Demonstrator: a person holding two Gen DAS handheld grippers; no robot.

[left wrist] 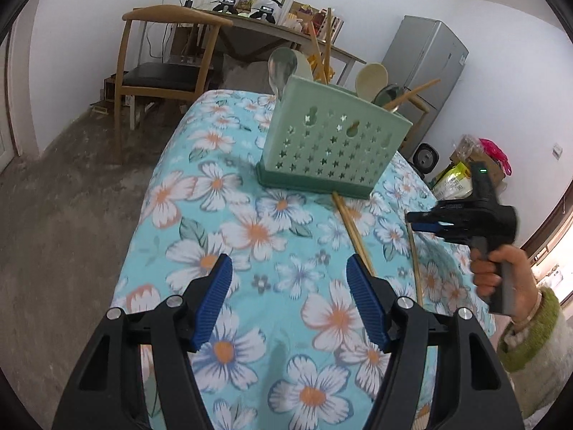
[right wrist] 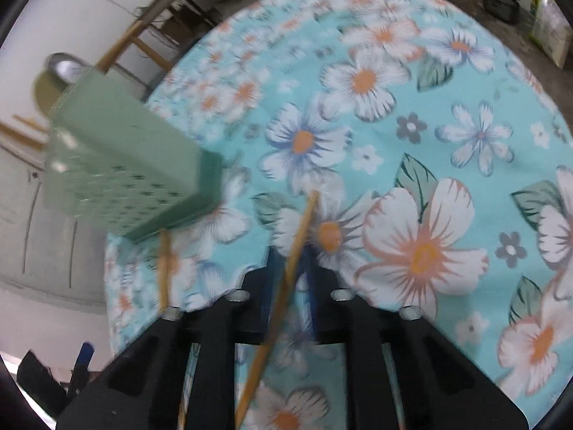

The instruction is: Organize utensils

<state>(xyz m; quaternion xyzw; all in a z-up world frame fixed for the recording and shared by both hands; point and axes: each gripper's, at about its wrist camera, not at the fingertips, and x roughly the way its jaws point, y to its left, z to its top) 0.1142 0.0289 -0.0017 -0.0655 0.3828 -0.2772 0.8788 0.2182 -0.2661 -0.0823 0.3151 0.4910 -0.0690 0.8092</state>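
Note:
A pale green perforated utensil holder (left wrist: 333, 143) (right wrist: 125, 165) stands on the floral tablecloth (left wrist: 250, 215), with a metal spoon (left wrist: 281, 64), a wooden spoon (left wrist: 372, 75) and chopsticks (left wrist: 320, 53) upright in it. One loose chopstick (left wrist: 352, 233) (right wrist: 164, 268) lies on the cloth, its far end touching the holder's base. My left gripper (left wrist: 290, 279) hangs open over the cloth just left of that chopstick, with nothing between its pads. My right gripper (right wrist: 292, 254) (left wrist: 412, 220), held by a hand (left wrist: 494, 268), is shut on a second chopstick (right wrist: 297, 243) (left wrist: 413, 251) close to the cloth.
The table's left edge drops to a bare concrete floor (left wrist: 71, 197). Behind stand a wooden chair (left wrist: 161, 53), a cluttered table (left wrist: 268, 18) and a grey fridge (left wrist: 426, 61). Bags (left wrist: 465, 168) sit on the floor at the right.

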